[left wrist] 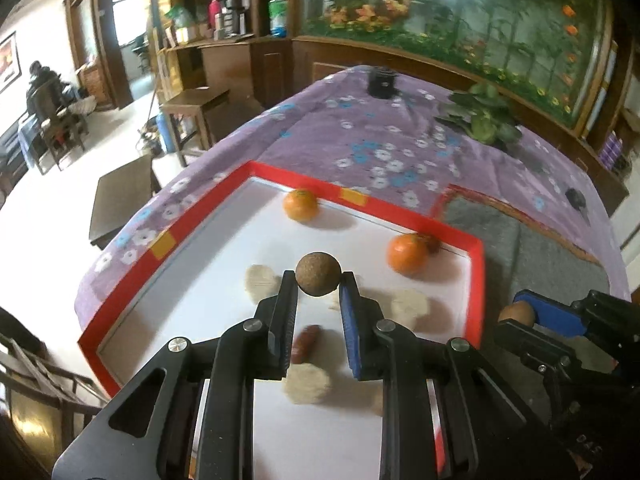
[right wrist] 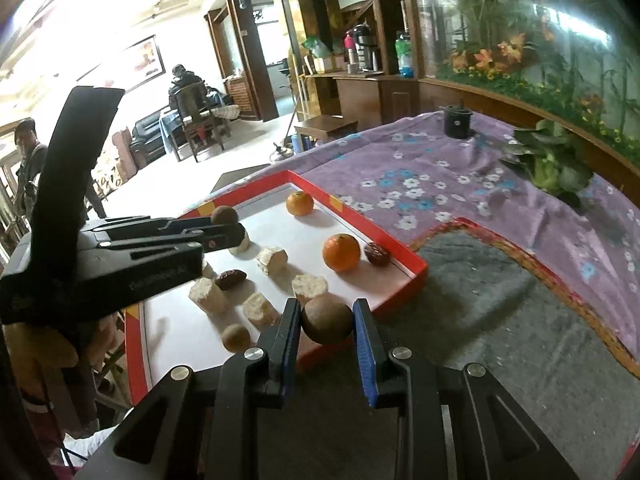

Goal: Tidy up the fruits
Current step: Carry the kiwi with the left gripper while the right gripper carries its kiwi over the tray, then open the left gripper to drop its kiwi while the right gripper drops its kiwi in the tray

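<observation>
My left gripper is shut on a brown round fruit, held above the white floor of a red-rimmed tray. In the right wrist view, my right gripper is shut on a second brown fruit over the tray's near right corner. Two oranges, two dark red dates, several pale cut chunks and one more brown fruit lie in the tray. The left gripper shows from the side at the left.
A grey mat with a red border lies right of the tray on the purple flowered cloth. A leafy plant and a black cup stand at the back. People are in the room beyond the table's left edge.
</observation>
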The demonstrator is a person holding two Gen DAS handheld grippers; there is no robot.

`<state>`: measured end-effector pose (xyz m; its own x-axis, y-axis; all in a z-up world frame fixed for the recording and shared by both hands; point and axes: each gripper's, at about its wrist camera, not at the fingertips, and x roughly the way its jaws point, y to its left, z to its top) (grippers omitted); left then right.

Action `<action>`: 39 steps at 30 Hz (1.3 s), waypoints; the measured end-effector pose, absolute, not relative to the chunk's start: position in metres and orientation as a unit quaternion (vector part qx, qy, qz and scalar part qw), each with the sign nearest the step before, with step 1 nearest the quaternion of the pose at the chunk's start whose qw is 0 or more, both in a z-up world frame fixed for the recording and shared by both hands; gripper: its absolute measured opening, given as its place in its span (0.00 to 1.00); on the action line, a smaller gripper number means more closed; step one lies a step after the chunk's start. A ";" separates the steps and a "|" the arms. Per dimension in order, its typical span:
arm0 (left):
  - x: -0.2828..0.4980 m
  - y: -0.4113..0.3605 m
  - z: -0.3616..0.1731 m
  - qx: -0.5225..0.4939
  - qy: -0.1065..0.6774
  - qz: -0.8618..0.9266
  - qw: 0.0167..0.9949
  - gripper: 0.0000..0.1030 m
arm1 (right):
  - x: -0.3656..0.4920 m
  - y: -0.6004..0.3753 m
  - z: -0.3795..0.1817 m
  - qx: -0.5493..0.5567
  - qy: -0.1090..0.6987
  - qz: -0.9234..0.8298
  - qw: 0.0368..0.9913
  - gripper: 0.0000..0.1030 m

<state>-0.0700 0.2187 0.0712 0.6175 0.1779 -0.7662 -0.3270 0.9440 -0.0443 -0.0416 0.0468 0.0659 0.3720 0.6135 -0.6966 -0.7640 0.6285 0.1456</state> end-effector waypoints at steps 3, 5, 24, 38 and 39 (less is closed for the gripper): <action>-0.072 0.233 0.068 -0.102 0.418 0.149 0.890 0.20 | -0.036 0.060 0.063 -0.105 0.375 0.425 0.817 0.24; -0.072 0.241 0.064 -0.108 0.419 0.157 0.888 0.20 | -0.033 0.068 0.061 -0.107 0.376 0.429 0.814 0.24; -0.045 0.268 0.050 -0.111 0.431 0.181 0.877 0.20 | 0.012 0.150 0.045 -0.134 0.386 0.453 0.793 0.25; -0.027 0.271 0.046 -0.108 0.444 0.176 0.872 0.20 | 0.038 0.168 0.030 -0.133 0.405 0.455 0.782 0.25; -0.027 0.271 0.047 -0.107 0.446 0.176 0.871 0.20 | 0.039 0.169 0.028 -0.134 0.407 0.454 0.781 0.25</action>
